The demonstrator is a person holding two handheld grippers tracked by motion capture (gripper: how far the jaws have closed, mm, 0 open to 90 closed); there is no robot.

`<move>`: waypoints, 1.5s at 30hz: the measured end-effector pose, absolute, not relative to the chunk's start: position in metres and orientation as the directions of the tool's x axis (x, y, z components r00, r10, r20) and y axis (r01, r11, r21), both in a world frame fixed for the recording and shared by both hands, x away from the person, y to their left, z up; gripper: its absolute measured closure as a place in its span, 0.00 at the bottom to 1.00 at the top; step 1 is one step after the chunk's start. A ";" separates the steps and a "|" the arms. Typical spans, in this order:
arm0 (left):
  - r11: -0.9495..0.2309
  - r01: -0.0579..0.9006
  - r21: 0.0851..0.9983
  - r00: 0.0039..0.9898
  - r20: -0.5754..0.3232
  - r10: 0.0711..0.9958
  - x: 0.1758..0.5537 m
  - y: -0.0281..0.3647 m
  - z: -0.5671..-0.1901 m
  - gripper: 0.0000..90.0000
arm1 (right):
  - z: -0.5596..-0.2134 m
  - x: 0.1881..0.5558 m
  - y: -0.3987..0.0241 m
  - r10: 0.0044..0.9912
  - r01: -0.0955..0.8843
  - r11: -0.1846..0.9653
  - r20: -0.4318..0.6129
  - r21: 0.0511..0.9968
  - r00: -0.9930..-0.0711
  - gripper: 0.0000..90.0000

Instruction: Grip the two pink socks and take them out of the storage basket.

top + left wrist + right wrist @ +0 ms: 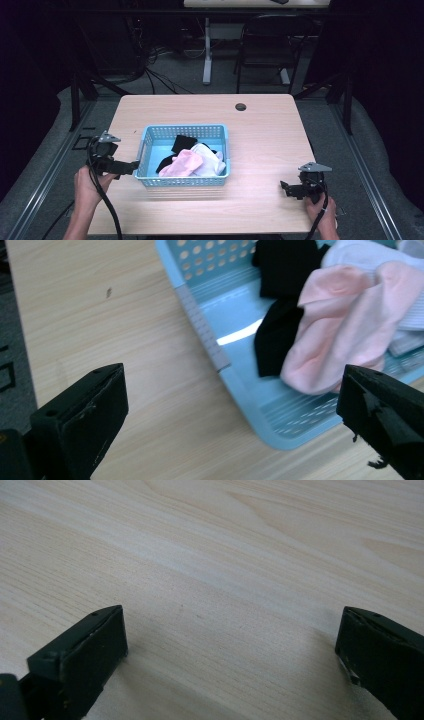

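A light blue plastic basket (pixel 150 137) stands on the wooden table (pixel 260 130), left of centre. Inside lie a pink cloth (pixel 182 164), a white cloth (pixel 210 157) and a black cloth (pixel 184 142). My left gripper (pixel 131 167) is open right at the basket's left wall; in the left gripper view the basket (pixel 220 357) and the pink cloth (pixel 340 340) sit between and beyond its wide-apart jaws. My right gripper (pixel 286 189) is open near the table's front right, with bare wood (pixel 230 580) between its jaws.
A round cable hole (pixel 241 106) sits in the table near its far edge. Beyond the table stand a black chair (pixel 270 45) and a white desk leg (pixel 207 50), with cables on the floor. Dark frame posts flank the table.
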State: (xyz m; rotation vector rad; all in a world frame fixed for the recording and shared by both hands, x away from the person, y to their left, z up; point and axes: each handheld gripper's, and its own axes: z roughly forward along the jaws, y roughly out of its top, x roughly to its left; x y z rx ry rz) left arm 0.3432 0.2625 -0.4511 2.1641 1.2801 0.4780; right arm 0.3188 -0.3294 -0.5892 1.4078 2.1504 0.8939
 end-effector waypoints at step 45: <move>-0.629 0.712 0.313 0.683 -0.101 0.723 0.404 0.134 -0.498 0.40 | -0.589 0.320 -0.330 0.912 0.647 0.290 0.001 0.706 -0.409 0.00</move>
